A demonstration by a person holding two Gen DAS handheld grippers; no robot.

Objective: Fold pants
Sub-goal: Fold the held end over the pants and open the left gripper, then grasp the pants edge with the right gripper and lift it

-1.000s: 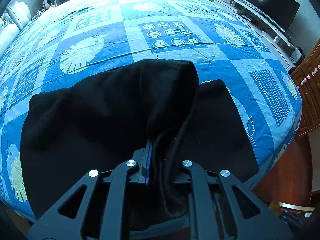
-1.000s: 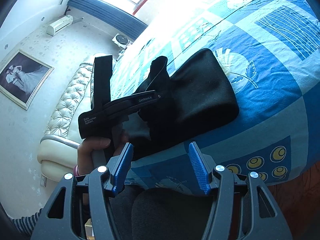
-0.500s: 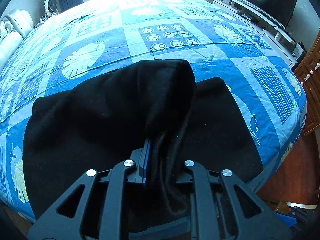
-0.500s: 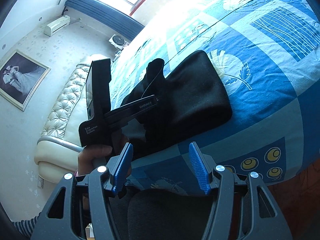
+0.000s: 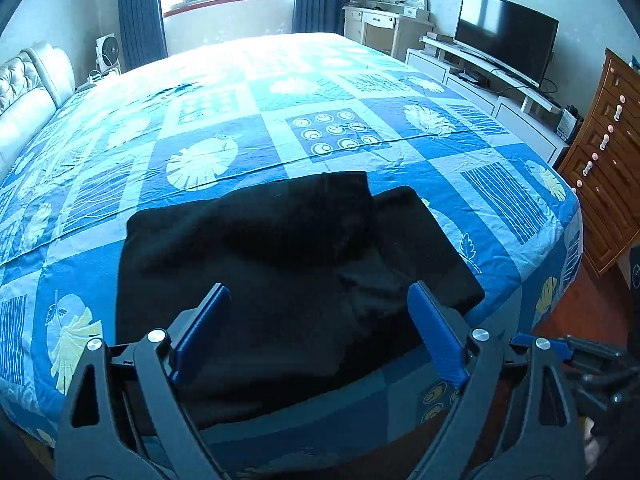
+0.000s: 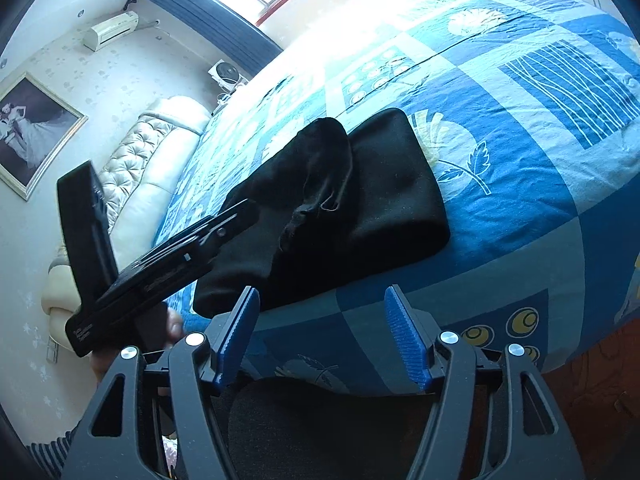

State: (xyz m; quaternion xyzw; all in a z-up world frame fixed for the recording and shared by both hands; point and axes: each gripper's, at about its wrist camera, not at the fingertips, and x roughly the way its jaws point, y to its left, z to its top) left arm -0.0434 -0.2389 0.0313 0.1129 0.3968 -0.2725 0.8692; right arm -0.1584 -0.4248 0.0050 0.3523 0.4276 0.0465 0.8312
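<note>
The black pants (image 5: 280,256) lie folded in a loose stack near the front edge of the bed, also in the right wrist view (image 6: 360,184). A folded-over part makes a raised hump on top. My left gripper (image 5: 318,304) is open and empty, just above the near side of the pants. From the right wrist view the left gripper (image 6: 244,216) hovers over the pants' left part. My right gripper (image 6: 322,304) is open and empty, off the front edge of the bed, short of the pants.
The bed has a blue patterned sheet (image 5: 320,128). A padded headboard (image 5: 24,88) is at the left. A TV (image 5: 506,48) on a white stand and a wooden dresser (image 5: 608,160) are at the right. Wooden floor (image 5: 560,320) lies beside the bed.
My left gripper opened and let go of the pants fabric, then drew back and tilted up. The fabric dropped onto the stack. The right gripper stayed open.
</note>
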